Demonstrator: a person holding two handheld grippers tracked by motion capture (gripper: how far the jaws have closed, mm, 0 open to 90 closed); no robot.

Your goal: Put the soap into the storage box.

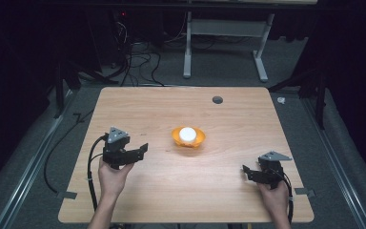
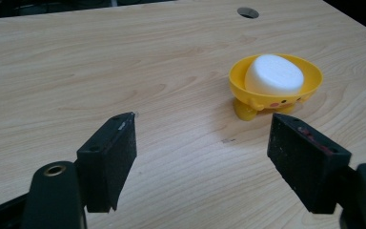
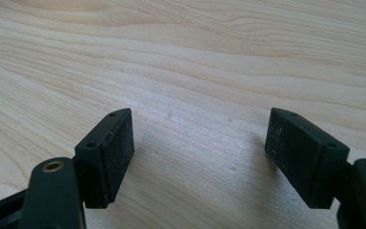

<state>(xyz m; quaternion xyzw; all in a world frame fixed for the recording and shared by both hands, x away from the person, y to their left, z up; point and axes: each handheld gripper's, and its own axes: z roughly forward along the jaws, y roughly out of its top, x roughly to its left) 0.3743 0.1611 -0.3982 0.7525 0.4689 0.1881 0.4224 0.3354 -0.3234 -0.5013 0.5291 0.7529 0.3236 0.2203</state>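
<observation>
Two bare forearms come up over the near edge of the wooden table, each hand wrapped round a black two-jaw gripper. On the person's left, the left gripper hovers a little in from the left edge, its grey three-cornered plate on top and its cable looping back toward the near edge; its jaws stand wide apart with nothing between them, and they point across the table toward the yellow footed dish. That dish sits near the middle of the table, a touch closer to the far edge than either gripper, and it cradles a white rounded bar, most likely soap. From the left gripper view the dish stands upright on stubby feet, with small pink and dark marks on its side, and the white bar lies inside it, well clear of both jaws. Over by the near right corner, the right gripper rests low, jaws also spread wide on nothing, bare woodgrain beneath them. A small dark round hole shows near the far edge.
</observation>
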